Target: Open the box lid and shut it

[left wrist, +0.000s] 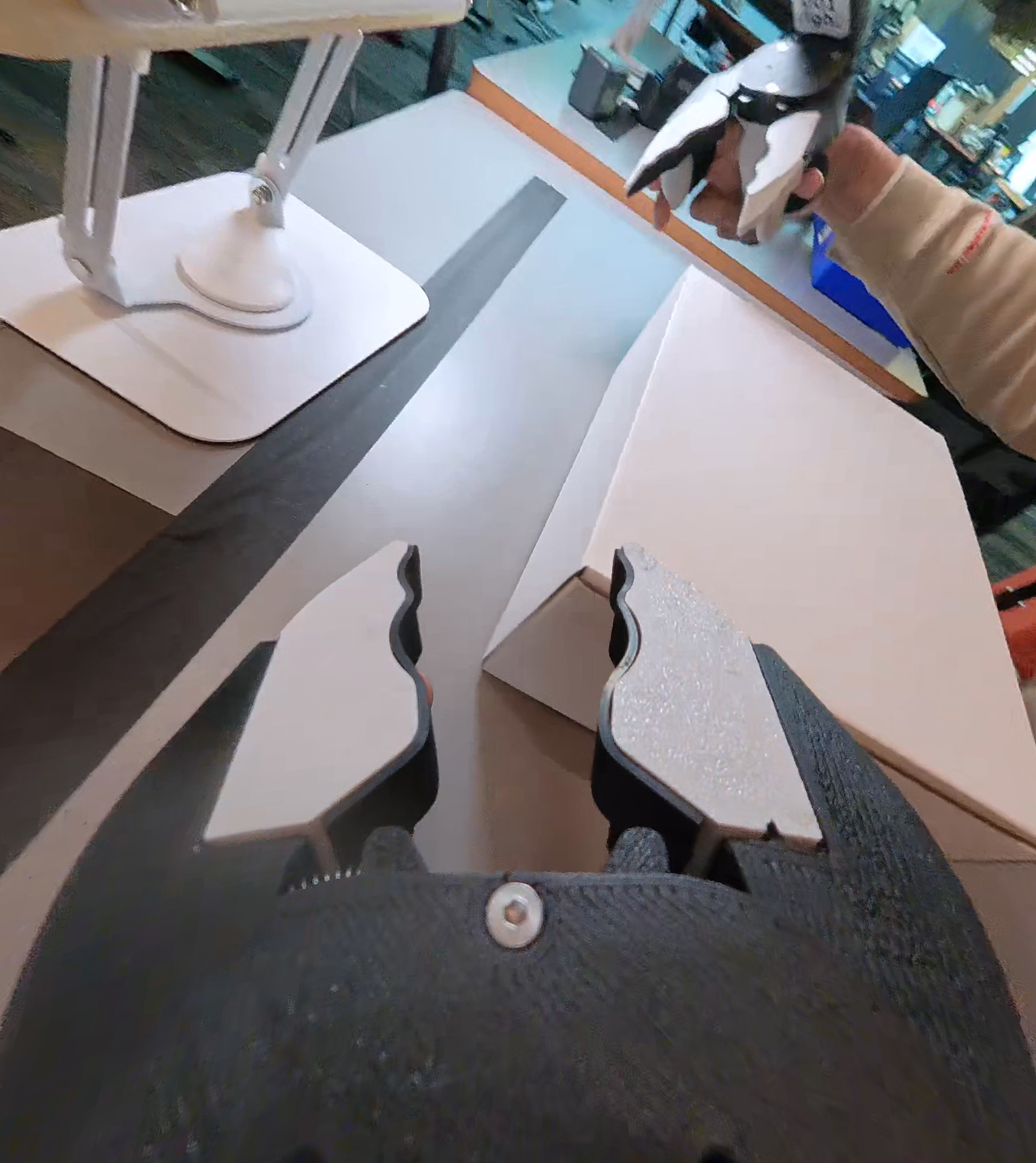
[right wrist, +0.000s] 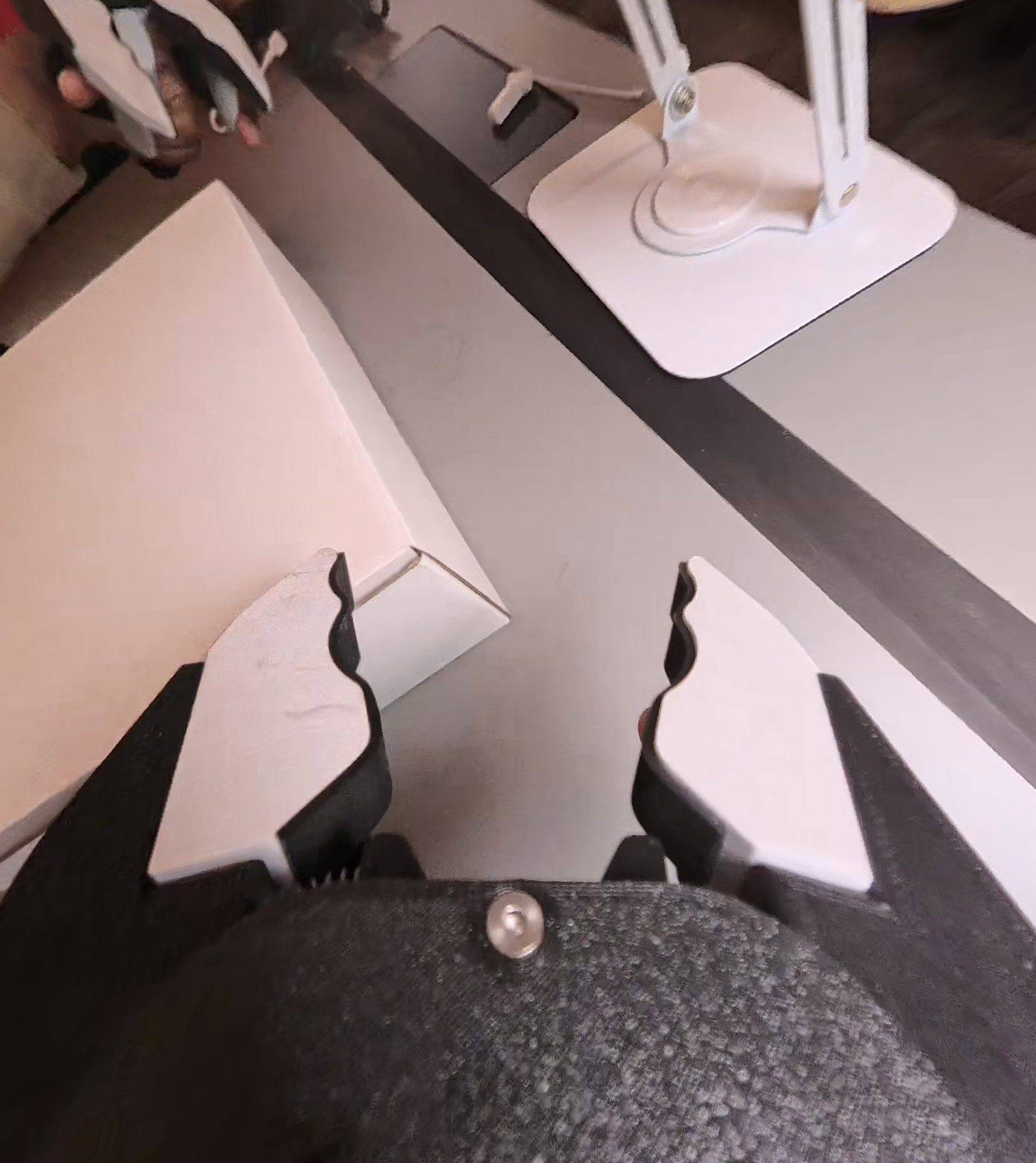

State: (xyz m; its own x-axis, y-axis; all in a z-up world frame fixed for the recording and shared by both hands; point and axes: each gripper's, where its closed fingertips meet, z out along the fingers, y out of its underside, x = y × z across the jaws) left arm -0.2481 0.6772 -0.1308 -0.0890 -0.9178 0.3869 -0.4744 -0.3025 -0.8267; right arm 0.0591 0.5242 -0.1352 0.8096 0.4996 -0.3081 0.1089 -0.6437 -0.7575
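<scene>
On a grey table (left wrist: 452,440), a white stand base (left wrist: 188,302) sits at the left beside a dark strip (left wrist: 289,440). The left gripper (left wrist: 515,604) hovers with jaws wide and empty over the near corner of the white box (left wrist: 786,491), whose lid lies flat. At the right, the right gripper (right wrist: 512,623) hangs equally wide and empty, beside the box (right wrist: 144,403).

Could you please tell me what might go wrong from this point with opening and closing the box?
1. Both the left gripper and the right gripper are open and hold nothing, so the flat white cardboard box could slide on the smooth grey table when its lid is pushed.
2. The white metal stand sits close by; a wide swing might strike it.
</scene>
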